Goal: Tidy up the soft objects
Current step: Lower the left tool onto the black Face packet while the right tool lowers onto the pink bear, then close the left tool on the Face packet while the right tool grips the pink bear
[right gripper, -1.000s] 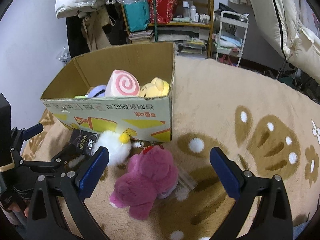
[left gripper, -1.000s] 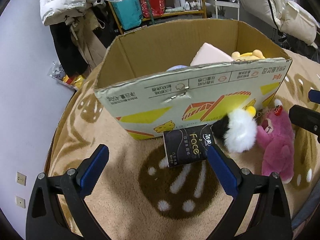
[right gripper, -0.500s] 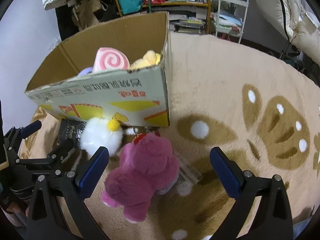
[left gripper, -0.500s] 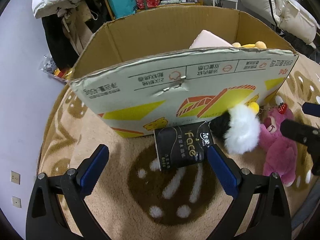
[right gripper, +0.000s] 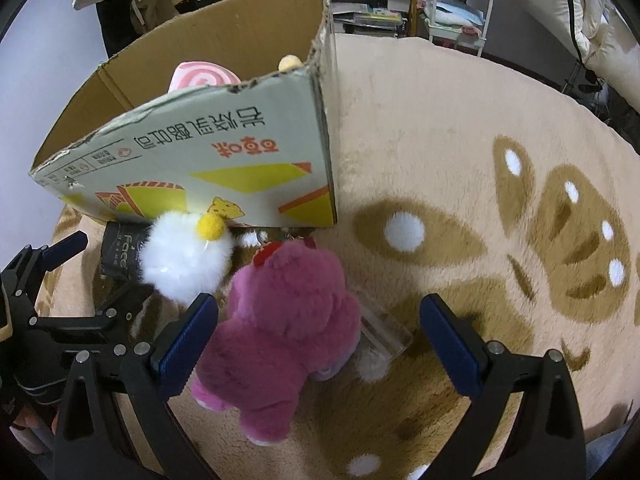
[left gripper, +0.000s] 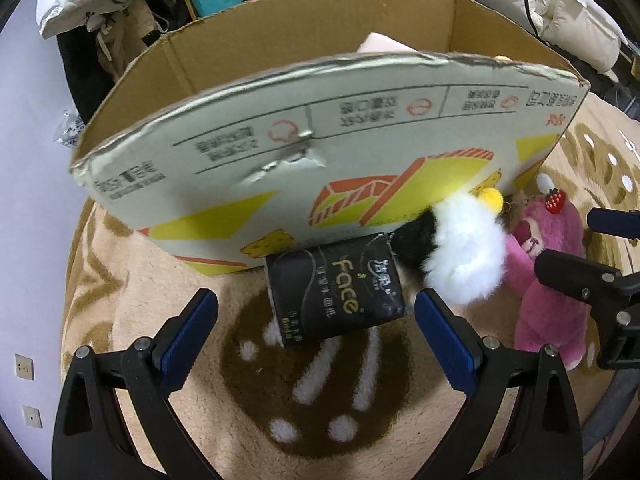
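A printed cardboard box (left gripper: 328,152) is seen standing on a beige plush rug with brown paw prints (right gripper: 460,208). Against the box's near wall, three soft things are lined up on the rug: a black plastic-wrapped tissue pack (left gripper: 336,288), a white fluffy plush with a yellow pompom (left gripper: 464,248) and a pink plush bear (right gripper: 288,336). The tissue pack is touched by the white plush, and the bear lies just beside the white plush. A clear plastic wrapper (right gripper: 384,336) is partly covered by the bear.

The left gripper (left gripper: 316,320) is held wide open, its blue pads flanking the tissue pack without touching it. The right gripper (right gripper: 316,336) is likewise spread wide, with the bear between its fingers; contact cannot be told.

Inside the box, a pink swirl-patterned cushion (right gripper: 202,78) and a yellow plush (right gripper: 290,63) are seen above the rim.
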The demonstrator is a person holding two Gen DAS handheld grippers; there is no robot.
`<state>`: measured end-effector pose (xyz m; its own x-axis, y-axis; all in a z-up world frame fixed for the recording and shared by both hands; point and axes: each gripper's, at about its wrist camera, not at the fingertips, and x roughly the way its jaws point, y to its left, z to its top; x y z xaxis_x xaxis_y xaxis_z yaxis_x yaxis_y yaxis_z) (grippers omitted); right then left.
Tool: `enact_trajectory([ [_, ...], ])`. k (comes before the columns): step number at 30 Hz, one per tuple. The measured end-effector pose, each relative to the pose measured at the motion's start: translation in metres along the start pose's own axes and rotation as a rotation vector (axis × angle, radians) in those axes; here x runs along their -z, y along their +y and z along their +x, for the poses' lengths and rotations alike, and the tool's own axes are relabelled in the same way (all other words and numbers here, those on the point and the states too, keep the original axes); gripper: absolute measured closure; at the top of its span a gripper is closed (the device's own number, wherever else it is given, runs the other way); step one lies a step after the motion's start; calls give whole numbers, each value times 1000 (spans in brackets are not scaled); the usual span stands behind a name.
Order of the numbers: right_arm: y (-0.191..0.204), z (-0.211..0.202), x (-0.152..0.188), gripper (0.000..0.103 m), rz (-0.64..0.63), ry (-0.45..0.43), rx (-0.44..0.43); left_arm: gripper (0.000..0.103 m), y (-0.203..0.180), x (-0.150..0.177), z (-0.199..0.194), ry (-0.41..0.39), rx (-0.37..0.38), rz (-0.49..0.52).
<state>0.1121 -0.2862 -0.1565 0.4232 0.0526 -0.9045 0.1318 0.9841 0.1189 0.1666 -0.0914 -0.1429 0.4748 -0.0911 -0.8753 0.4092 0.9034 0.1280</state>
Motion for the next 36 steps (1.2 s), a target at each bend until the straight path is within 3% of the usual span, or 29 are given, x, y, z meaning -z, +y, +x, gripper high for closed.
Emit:
enact_trajectory([
  [7, 7, 2, 6, 0, -15, 17, -17, 5, -4, 0, 6, 15, 59, -5],
  [10, 10, 2, 7, 0, -25, 15, -12, 12, -1, 1, 11, 30, 65, -19],
  [11, 11, 1, 7, 2, -32, 12, -16, 17, 0, 2, 13, 41, 72, -25],
  [13, 13, 0, 7, 23, -48, 16, -52, 24, 5, 2, 18, 57, 77, -48],
  [18, 21, 0, 10, 26, -78, 5, -48, 37, 10, 3, 16, 43, 73, -80],
  [24, 22, 8, 11, 30, -86, 8, -44, 37, 17, 9, 12, 43, 95, -107],
  [31, 21, 2, 12, 43, -77, -31, -45, 38, 28, 9, 1, 28, 111, -144],
  [36, 19, -3, 10, 45, -65, -53, -41, 38, 31, 20, -9, 14, 97, -146],
])
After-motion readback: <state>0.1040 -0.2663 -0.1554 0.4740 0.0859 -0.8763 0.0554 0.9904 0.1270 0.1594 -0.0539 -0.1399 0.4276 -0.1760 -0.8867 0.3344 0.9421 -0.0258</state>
